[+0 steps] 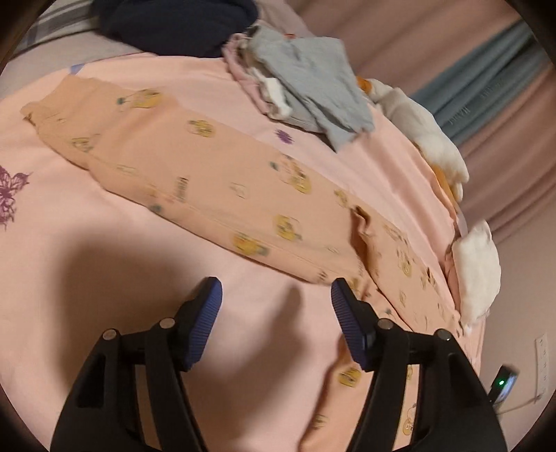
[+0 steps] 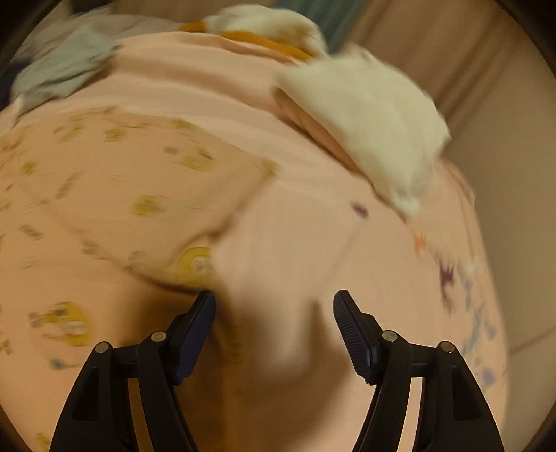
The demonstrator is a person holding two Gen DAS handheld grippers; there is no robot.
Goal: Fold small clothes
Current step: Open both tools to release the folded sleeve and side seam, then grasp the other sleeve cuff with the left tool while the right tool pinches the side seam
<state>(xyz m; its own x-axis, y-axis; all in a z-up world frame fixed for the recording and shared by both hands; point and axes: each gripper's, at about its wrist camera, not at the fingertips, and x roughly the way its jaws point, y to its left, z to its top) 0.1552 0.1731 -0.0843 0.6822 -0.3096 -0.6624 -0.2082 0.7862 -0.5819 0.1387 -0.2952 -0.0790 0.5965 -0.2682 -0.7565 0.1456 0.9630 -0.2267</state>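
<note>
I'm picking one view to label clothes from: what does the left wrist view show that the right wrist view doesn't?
Left wrist only: a dark navy garment and a device with a green light.
Right wrist only: nothing extra that I can make out; it is blurred.
Both: the peach printed garment, the grey clothes pile, white fluffy items, the pink sheet, and each view's own open tool.

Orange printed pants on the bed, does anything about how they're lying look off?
Yes. The orange printed pants lie mostly flat, but near their lower right a raised pucker bunches the fabric. That wrinkle would get folded in unless smoothed first.
</note>
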